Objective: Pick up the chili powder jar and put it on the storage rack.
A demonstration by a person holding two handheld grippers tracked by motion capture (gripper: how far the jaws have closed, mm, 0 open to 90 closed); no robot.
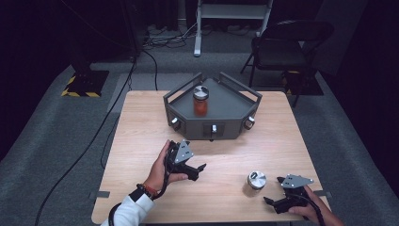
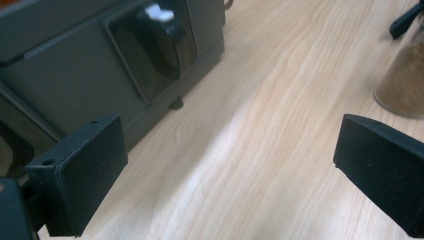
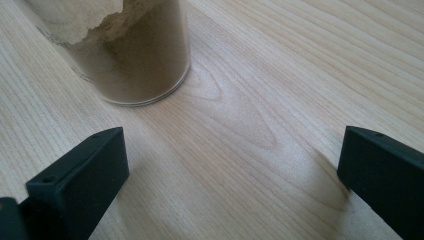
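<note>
A glass jar of brown powder (image 1: 256, 183) with a silver lid stands on the wooden table (image 1: 141, 122) near the front right. In the right gripper view the brown jar (image 3: 125, 50) is up close at the upper left, outside the jaws. My right gripper (image 1: 274, 190) (image 3: 230, 175) is open just right of it, holding nothing. My left gripper (image 1: 200, 172) (image 2: 230, 170) is open over bare wood at the front centre, jaws pointing right. A jar with red contents (image 1: 201, 101) stands on the dark grey stand (image 1: 235, 106) at the back centre.
The stand's front wall (image 2: 75, 75) carries a black knob with a white mark (image 2: 162, 40), close to my left gripper. The brown jar's base (image 2: 405, 80) shows at the right of that view. A folding chair (image 1: 282, 47) and cables lie beyond the table.
</note>
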